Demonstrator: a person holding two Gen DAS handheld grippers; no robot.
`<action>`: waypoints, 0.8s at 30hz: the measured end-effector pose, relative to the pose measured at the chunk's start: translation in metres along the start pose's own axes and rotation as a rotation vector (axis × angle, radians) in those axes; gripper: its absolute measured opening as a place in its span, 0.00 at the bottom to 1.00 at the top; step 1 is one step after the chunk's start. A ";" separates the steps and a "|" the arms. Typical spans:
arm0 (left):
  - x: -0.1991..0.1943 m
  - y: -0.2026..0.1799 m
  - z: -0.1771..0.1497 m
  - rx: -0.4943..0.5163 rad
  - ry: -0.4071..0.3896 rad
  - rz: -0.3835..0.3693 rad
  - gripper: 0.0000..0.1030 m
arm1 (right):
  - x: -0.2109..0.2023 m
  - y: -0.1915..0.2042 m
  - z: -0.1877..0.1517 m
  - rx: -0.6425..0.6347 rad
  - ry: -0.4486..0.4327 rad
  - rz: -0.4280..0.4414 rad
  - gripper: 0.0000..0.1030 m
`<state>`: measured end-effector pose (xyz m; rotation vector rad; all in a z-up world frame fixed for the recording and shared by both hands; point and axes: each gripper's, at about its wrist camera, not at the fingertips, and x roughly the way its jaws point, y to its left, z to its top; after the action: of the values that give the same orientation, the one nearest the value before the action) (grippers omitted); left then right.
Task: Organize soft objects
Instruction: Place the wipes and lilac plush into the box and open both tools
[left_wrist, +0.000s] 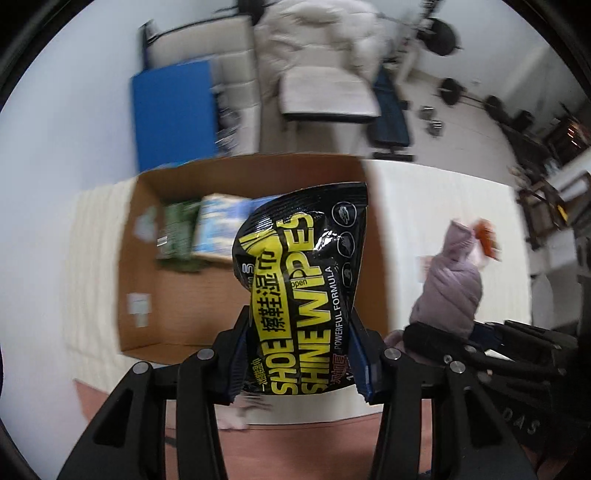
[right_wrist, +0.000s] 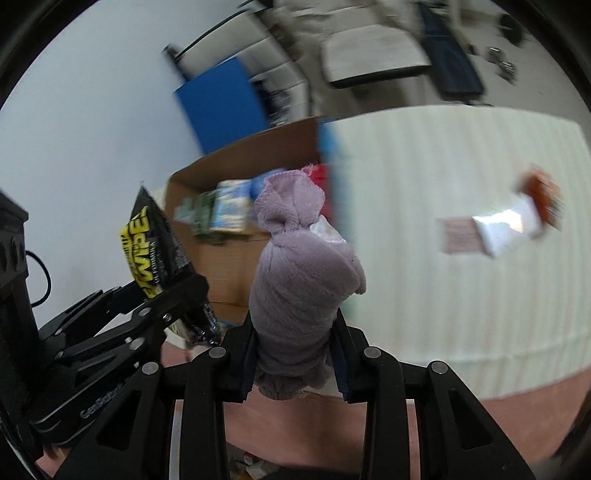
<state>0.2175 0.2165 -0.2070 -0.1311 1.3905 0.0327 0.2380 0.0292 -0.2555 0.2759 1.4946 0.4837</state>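
Observation:
My left gripper (left_wrist: 297, 354) is shut on a black and yellow shoe wipes pack (left_wrist: 303, 280) and holds it upright in front of an open cardboard box (left_wrist: 258, 173). My right gripper (right_wrist: 295, 354) is shut on a rolled purple towel (right_wrist: 299, 280), held above the table just right of the box (right_wrist: 243, 155). The towel also shows in the left wrist view (left_wrist: 448, 284), and the wipes pack in the right wrist view (right_wrist: 155, 254). Inside the box lie a green pack (left_wrist: 177, 232) and a blue pack (left_wrist: 221, 225).
A white ribbed cloth (right_wrist: 461, 221) covers the table. A white packet with an orange end (right_wrist: 517, 221) lies on it to the right. Behind are a blue board (left_wrist: 173, 114), a chair with a white coat (left_wrist: 325, 66) and gym weights (left_wrist: 454, 88).

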 end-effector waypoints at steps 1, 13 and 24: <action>0.006 0.017 0.003 -0.021 0.018 0.010 0.42 | 0.016 0.021 0.007 -0.026 0.016 -0.004 0.35; 0.119 0.137 0.039 -0.119 0.310 0.046 0.42 | 0.170 0.129 0.046 -0.152 0.208 -0.063 0.35; 0.163 0.148 0.026 -0.118 0.441 0.045 0.50 | 0.235 0.130 0.061 -0.164 0.332 -0.040 0.66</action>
<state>0.2573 0.3578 -0.3740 -0.2148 1.8327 0.1295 0.2825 0.2606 -0.3984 0.0362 1.7670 0.6389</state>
